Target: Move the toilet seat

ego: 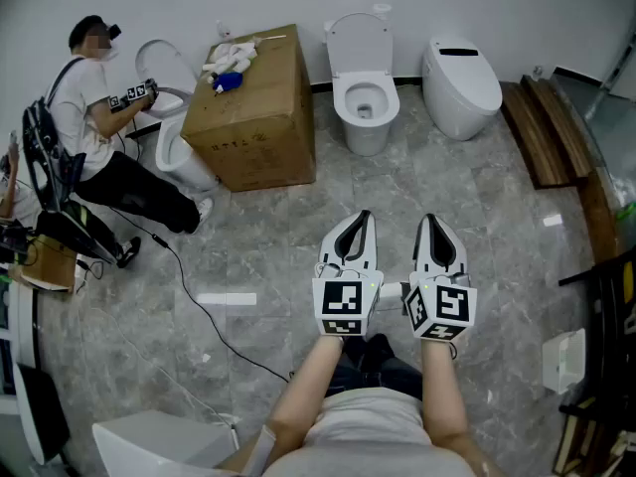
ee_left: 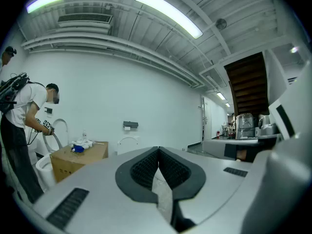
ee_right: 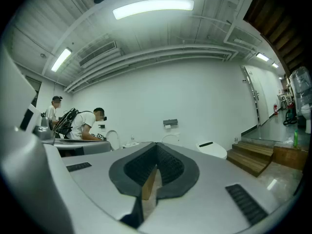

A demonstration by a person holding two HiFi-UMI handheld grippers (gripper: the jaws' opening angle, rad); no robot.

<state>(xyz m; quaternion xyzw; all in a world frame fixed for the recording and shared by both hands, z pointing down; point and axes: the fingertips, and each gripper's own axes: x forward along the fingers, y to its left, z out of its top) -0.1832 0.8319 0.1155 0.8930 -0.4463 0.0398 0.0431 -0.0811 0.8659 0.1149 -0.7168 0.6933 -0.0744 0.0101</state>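
A white toilet (ego: 365,107) stands against the far wall with its lid (ego: 360,40) raised. In the left gripper view that lid (ee_left: 127,144) shows small and far off, and it appears again in the right gripper view (ee_right: 170,139). I hold both grippers side by side over the floor, well short of the toilet and pointing toward it. The left gripper (ego: 364,217) is shut with nothing between its jaws (ee_left: 158,150). The right gripper (ego: 429,219) is likewise shut and empty (ee_right: 157,145).
A closed white smart toilet (ego: 459,85) stands right of the open one. A large cardboard box (ego: 253,107) with cloths on top sits to its left. Beyond it a person (ego: 94,127) bends over a third toilet (ego: 177,137). Wooden steps (ego: 542,127) lie at the right; a cable (ego: 189,296) crosses the floor.
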